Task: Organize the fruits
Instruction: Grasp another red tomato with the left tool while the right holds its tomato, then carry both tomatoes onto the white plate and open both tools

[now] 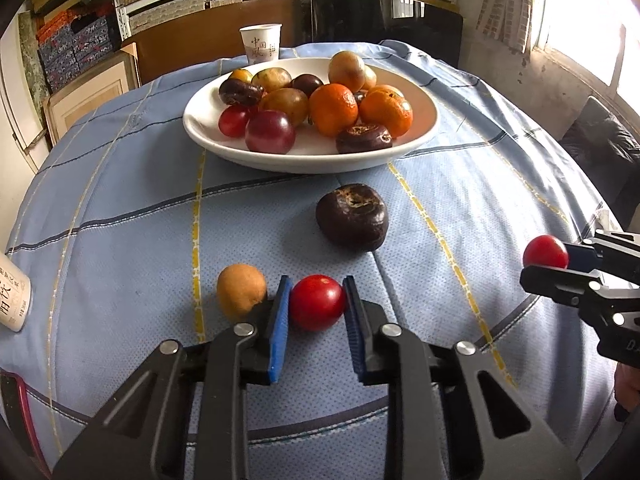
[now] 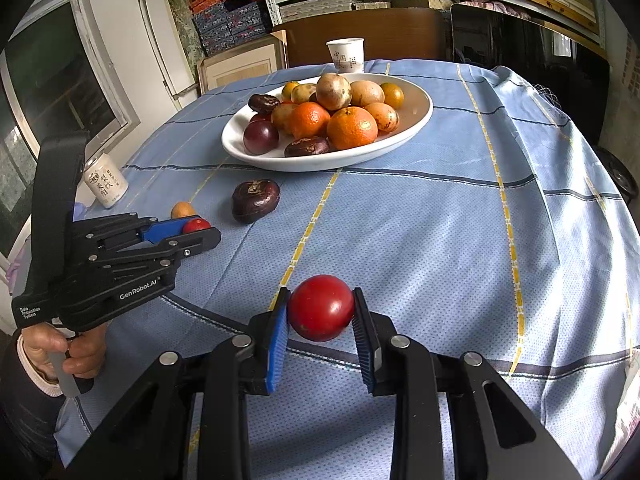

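Observation:
My left gripper [image 1: 316, 302] is shut on a red cherry tomato [image 1: 317, 302] low over the blue cloth; it also shows in the right wrist view [image 2: 196, 227]. My right gripper [image 2: 320, 310] is shut on another red tomato [image 2: 321, 307], seen from the left wrist view [image 1: 545, 253] at the right. A white plate [image 1: 424, 132] holds oranges, passion fruits, dark chestnuts and red tomatoes. A dark water chestnut [image 1: 352, 216] and a small tan fruit [image 1: 241, 295] lie loose on the cloth, the tan fruit just left of my left gripper.
A paper cup [image 1: 261, 42] stands behind the plate. A white can [image 2: 105, 182] stands at the table's left edge. A pink-edged object [image 1: 18, 412] lies at the near left. Shelves and boxes stand behind the table.

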`<move>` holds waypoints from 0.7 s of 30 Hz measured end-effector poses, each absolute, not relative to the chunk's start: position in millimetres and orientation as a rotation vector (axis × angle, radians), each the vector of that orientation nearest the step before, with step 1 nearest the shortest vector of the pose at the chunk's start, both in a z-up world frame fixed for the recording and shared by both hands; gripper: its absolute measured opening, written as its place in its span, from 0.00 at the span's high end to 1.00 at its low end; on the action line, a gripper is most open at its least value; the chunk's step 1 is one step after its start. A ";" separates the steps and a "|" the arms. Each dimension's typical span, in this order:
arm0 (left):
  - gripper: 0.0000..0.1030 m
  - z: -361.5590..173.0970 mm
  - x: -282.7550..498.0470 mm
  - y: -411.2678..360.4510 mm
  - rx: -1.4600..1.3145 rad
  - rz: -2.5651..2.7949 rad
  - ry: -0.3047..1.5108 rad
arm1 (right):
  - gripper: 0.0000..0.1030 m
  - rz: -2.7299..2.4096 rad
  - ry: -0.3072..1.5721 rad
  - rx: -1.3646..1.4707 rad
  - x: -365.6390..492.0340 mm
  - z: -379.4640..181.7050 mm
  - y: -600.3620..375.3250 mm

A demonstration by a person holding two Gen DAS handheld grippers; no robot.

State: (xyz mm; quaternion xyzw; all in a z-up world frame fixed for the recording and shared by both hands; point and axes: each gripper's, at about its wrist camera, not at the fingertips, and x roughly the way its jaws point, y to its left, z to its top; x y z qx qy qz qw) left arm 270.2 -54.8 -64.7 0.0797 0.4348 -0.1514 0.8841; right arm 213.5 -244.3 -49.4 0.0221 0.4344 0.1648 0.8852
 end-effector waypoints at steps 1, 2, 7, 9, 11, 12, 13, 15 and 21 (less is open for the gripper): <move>0.76 -64.7 269.8 -55.1 0.168 -0.313 0.903 | 0.70 0.342 0.904 0.047 213.8 -49.5 -244.7; 0.76 -64.5 269.4 -55.4 0.170 -0.312 0.901 | 0.70 0.341 0.904 0.048 213.8 -49.6 -244.8; 0.76 -54.9 260.3 -47.0 0.116 -0.333 0.875 | 0.70 0.348 0.899 0.049 214.1 -49.6 -245.9; 0.76 -47.5 254.6 -41.2 0.094 -0.338 0.849 | 0.70 0.355 0.894 0.058 214.5 -49.2 -247.0; 0.76 -35.3 247.0 -32.5 0.064 -0.341 0.805 | 0.70 0.363 0.876 0.068 213.4 -47.4 -247.8; 0.76 -29.8 243.8 -28.4 0.050 -0.340 0.783 | 0.70 0.365 0.865 0.067 212.3 -46.3 -247.6; 0.76 -22.7 240.2 -23.1 0.030 -0.340 0.757 | 0.70 0.366 0.844 0.062 210.5 -44.4 -246.4; 0.76 -12.5 235.0 -12.4 -0.012 -0.336 0.720 | 0.70 0.368 0.796 0.052 207.5 -40.0 -245.2; 0.76 1.6 233.0 20.7 -0.135 -0.291 0.690 | 0.70 0.371 0.771 0.117 229.8 -23.0 -242.2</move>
